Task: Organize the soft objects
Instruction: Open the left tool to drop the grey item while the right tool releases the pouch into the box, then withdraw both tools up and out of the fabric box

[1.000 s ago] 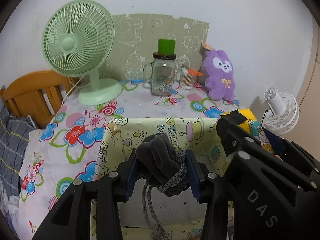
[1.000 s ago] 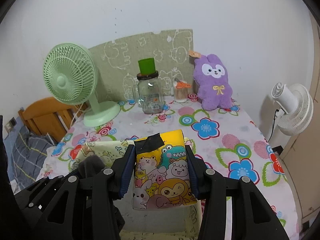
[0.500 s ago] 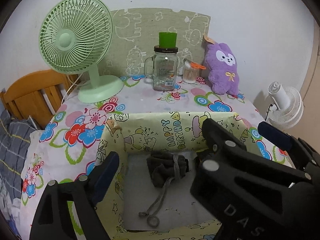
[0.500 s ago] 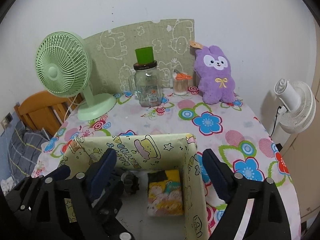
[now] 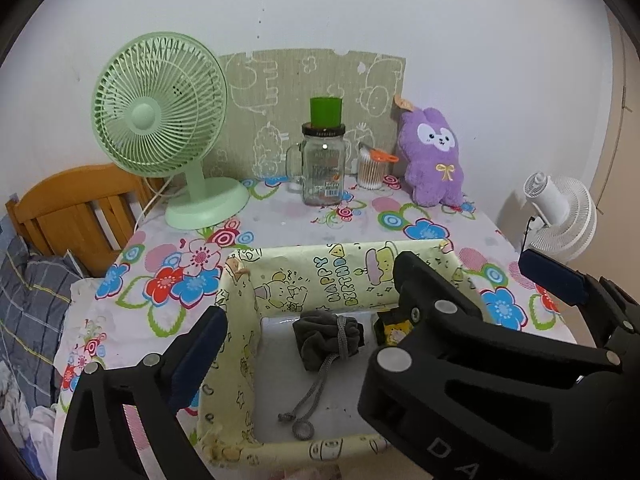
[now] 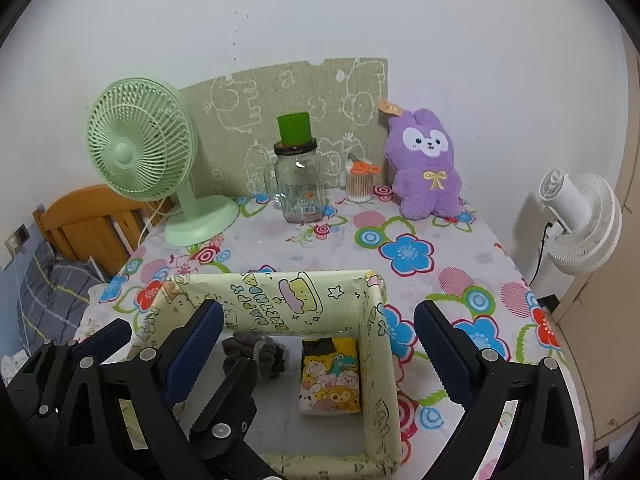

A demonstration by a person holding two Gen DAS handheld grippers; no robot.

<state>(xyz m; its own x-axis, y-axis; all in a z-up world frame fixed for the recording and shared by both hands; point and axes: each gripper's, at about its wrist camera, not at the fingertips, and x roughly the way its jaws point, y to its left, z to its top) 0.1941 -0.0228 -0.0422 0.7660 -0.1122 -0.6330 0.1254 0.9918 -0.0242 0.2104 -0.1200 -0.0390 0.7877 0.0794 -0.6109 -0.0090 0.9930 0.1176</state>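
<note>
Left hand-held gripper (image 5: 308, 336): jaws spread wide, nothing between them, poised over the open box (image 5: 320, 276). Right hand-held gripper (image 6: 320, 340): jaws also wide apart, nothing held, straddling the box's right wall.

Box: pale yellow printed paper, on the floral-cloth surface (image 6: 420, 240), at 6 o'clock in both views. Near rim partly cut off by gripper bodies.

Grey drawstring pouch (image 5: 328, 338): lies on the box floor toward the far wall, cord trailing toward 6 o'clock. In the right wrist view its left part is hidden behind the left gripper's finger.

Cartoon-print packet (image 6: 330, 380): flat on the box floor, right of the pouch, just beside the right wall. In the left wrist view only a small yellow corner shows; the rest is covered by the right gripper's arm.

Far edge of surface, 12 o'clock: glass jar (image 5: 322, 172) with green cup on top. Purple plush (image 5: 434, 156) at 1 o'clock, green fan (image 5: 160, 108) at 10 o'clock. White fan (image 6: 580, 224) at 3 o'clock, off the surface; its base is not visible.
</note>
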